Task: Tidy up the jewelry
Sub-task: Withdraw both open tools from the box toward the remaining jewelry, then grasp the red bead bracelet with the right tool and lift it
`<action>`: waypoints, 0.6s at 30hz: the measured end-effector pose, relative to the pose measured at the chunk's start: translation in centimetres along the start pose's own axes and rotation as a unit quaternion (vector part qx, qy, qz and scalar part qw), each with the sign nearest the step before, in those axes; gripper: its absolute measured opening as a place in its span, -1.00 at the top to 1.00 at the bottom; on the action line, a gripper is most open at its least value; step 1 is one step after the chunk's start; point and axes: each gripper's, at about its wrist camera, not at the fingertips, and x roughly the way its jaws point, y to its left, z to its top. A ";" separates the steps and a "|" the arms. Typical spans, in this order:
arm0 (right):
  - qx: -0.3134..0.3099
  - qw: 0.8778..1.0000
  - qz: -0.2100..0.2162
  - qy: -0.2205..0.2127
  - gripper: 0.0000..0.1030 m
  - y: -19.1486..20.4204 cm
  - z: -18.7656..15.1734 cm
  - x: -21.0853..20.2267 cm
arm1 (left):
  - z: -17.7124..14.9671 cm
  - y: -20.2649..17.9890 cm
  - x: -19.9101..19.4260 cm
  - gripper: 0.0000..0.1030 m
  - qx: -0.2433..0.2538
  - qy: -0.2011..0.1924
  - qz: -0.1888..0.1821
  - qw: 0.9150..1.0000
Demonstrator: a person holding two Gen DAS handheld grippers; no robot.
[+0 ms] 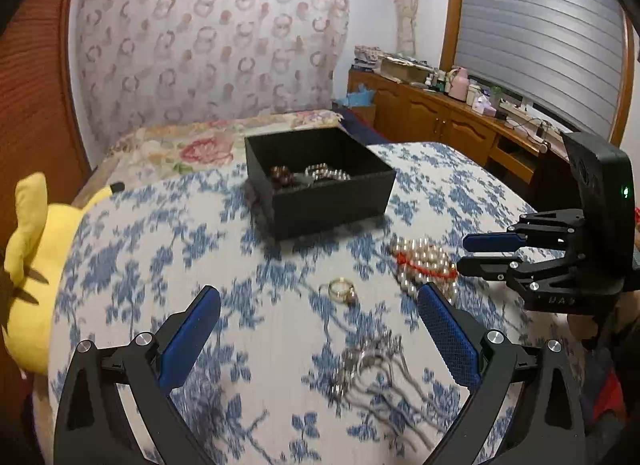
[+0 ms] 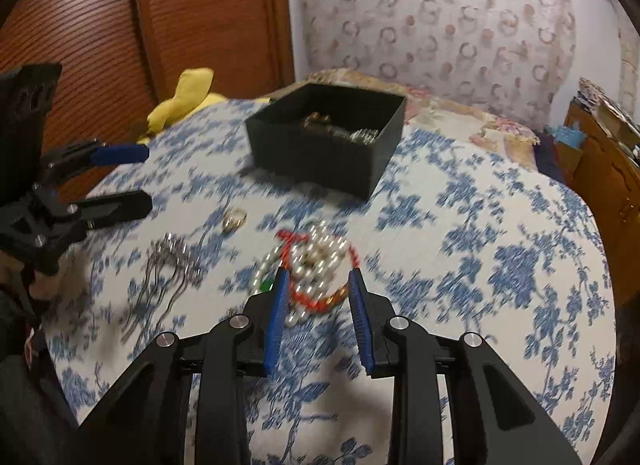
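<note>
Fingers on our left gripper (image 1: 320,329) are spread wide w/ nothing between them, hovering over the silver chain tangle (image 1: 368,365) and the gold ring (image 1: 342,289) on the bed's blue-floral bedspread (image 1: 160,257). Our right gripper (image 2: 318,297) has its fingers parted too, holding nothing, tips straddling the near edge of the pearl-and-red-bead pile (image 2: 316,261); contact unclear due to blur. Further back sits the black box (image 1: 320,181), approx. mid-bed, w/ dark beads and a silvery bracelet inside. Yellow plush toy (image 1: 28,265) lies at the bed's left edge.
</note>
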 end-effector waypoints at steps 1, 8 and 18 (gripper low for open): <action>-0.004 1.000 0.001 0.004 0.37 0.2 -0.2 0.1 | -0.3 0.1 -0.1 -0.85 -0.002 0.001 0.000 1.000; -0.023 1.000 0.004 0.018 0.55 0.6 -0.3 0.9 | -1.3 0.6 -0.5 -0.85 -0.011 0.007 -0.002 1.000; -0.021 0.999 0.020 0.035 0.94 0.1 0.0 1.8 | -1.5 -0.1 -0.5 -0.85 -0.008 0.009 -0.014 1.000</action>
